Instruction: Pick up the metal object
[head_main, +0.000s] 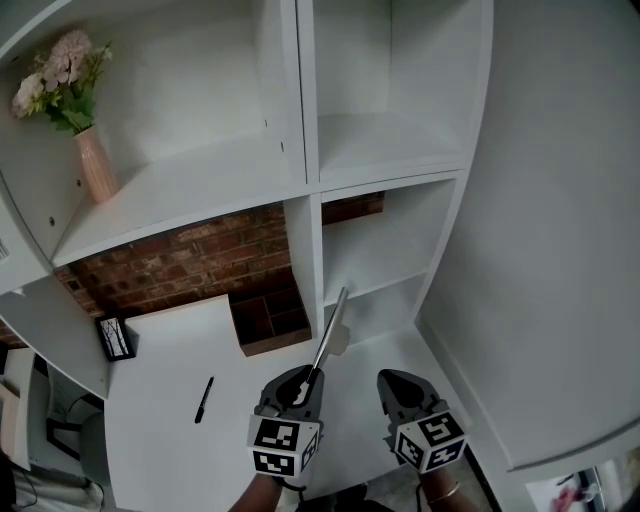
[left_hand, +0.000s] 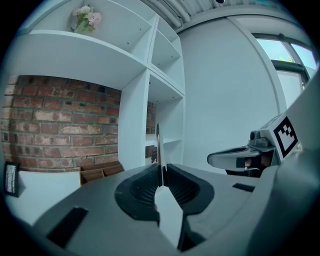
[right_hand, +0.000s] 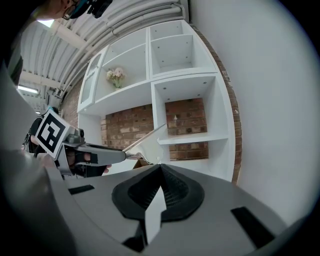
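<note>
Metal rod (head_main: 328, 335) held up over the desk (head_main: 170, 420)
Left gripper (head_main: 301, 383) has its jaws pinched tight on the rod's lower end, and it pokes up toward the shelves (head_main: 300, 150). Right gripper (head_main: 393, 382) hangs just beside, jaws together, nothing in them.

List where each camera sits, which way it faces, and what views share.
Head view: head-mounted, looking steeply down at the desk and shelves; shows left gripper, right gripper, wrists.
Left gripper view: rides the left gripper, facing the brick wall; fingers shut on the metal object; right gripper at right.
Right gripper view: rides the right gripper, facing the shelves; fingers closed, empty.
Shared: all show the metal object and flower vase.
</note>
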